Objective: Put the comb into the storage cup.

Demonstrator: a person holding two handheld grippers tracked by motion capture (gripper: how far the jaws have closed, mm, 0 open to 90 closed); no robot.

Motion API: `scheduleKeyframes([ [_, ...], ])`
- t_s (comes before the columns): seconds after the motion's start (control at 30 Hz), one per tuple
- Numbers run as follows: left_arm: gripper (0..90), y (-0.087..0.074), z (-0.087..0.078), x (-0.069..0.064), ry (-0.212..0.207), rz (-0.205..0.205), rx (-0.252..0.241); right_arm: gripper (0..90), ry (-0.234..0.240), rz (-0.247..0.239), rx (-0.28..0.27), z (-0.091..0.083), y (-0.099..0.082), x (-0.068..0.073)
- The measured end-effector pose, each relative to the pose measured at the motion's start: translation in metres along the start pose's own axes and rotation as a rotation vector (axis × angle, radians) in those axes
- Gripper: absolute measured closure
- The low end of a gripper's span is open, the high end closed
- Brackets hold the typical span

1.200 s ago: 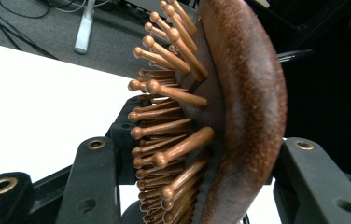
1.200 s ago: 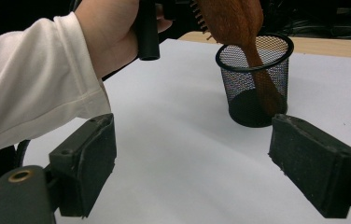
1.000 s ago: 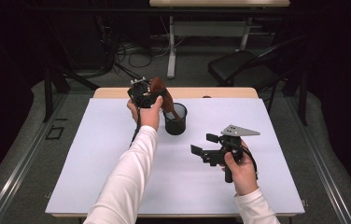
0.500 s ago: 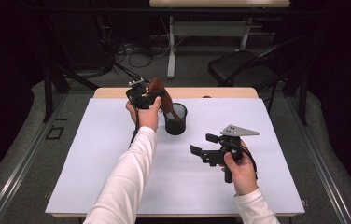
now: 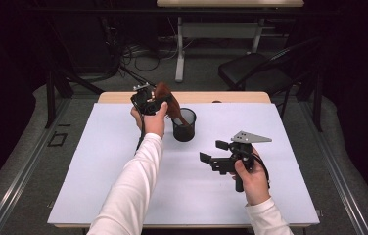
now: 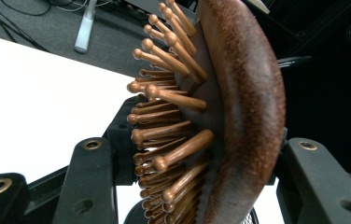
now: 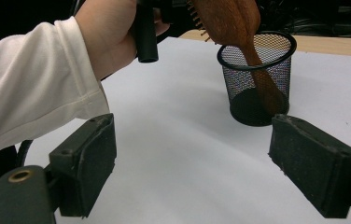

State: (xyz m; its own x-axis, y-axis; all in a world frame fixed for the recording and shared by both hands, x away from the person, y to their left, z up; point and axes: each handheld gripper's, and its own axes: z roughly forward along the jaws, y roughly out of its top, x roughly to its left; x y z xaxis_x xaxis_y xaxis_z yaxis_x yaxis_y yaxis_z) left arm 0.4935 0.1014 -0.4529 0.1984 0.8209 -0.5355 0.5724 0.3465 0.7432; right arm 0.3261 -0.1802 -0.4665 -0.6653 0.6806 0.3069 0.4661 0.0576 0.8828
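Left hand-held gripper [image 5: 158, 100] clamps hairbrush [image 5: 168, 104], handle already in mesh cup [image 5: 184, 125]; right hand-held gripper [image 5: 214, 159] idle, jaws apart. Next: release.

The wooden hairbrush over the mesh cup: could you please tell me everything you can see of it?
The hairbrush is reddish-brown wood, with an oval paddle head, a rounded smooth back and rows of wooden ball-tipped pins. It stands tilted, head up, its narrow handle reaching down inside the black mesh cup near the table's far edge. The left gripper clamps the head between its jaws, one on the pin side, one on the back. Whether the handle's tip touches the cup's bottom I cannot tell.
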Motion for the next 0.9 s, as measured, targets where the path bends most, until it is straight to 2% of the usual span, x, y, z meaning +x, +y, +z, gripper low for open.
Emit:
scheduleKeyframes([
  [0.53, 48.0, -0.0012, -0.0007, 0.0010, -0.004, 0.013, -0.006, 14.6, 0.001, 0.000, 0.002, 0.0001, -0.0001, 0.0000],
  [0.9, 47.5, -0.0017, -0.0015, 0.0057, 0.000, -0.003, -0.006, 14.6, 0.001, -0.003, 0.004, 0.0002, -0.0002, -0.0001],
])
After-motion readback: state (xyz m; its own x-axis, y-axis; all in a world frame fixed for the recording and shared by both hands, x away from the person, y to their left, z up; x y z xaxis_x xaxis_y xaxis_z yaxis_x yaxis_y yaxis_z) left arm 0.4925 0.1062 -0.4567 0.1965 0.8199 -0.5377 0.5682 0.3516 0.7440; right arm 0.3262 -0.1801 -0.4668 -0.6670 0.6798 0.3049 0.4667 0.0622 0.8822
